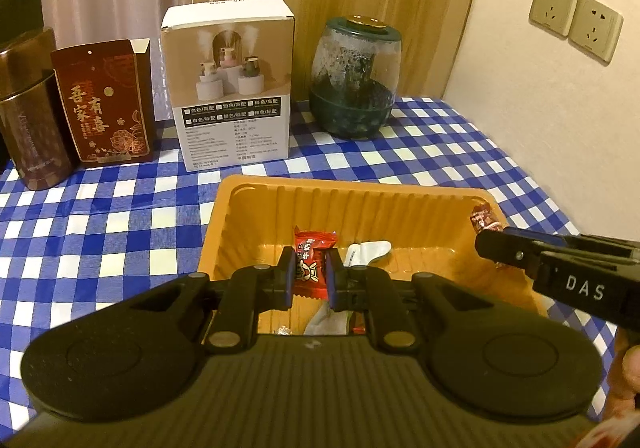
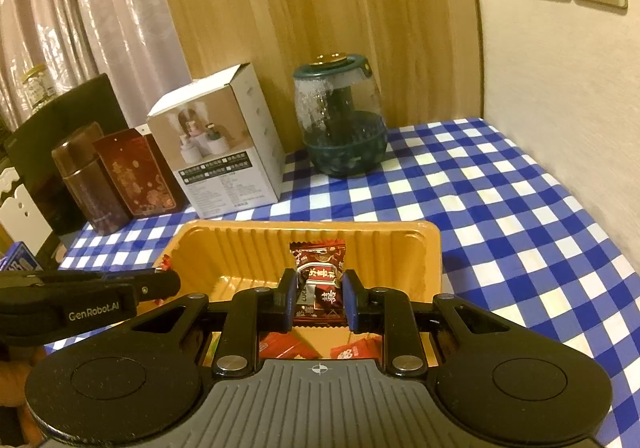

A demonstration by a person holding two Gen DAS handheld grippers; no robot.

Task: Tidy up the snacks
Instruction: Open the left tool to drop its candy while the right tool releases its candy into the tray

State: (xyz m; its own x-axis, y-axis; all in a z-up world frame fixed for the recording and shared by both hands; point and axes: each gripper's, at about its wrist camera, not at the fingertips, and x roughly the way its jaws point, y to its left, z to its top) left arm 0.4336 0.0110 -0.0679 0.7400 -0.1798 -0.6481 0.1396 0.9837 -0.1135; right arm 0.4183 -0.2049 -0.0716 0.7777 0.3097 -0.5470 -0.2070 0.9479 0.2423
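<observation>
An orange plastic tray (image 1: 352, 194) sits on the blue checked tablecloth; it also shows in the right wrist view (image 2: 240, 244). My left gripper (image 1: 308, 274) is shut on a red candy packet (image 1: 314, 248) and holds it over the tray. My right gripper (image 2: 319, 294) is shut on a dark red candy packet (image 2: 320, 268) over the tray's right part. In the left wrist view the right gripper (image 1: 490, 244) comes in from the right with that candy (image 1: 484, 218) at the tray's far right corner. White and red wrappers (image 1: 370, 250) lie in the tray.
Along the back stand a brown tin (image 1: 34, 136), a dark red gift box (image 1: 108, 104), a white humidifier box (image 1: 232, 88) and a green glass jar (image 1: 356, 80). A wall with sockets (image 1: 576, 22) bounds the right side.
</observation>
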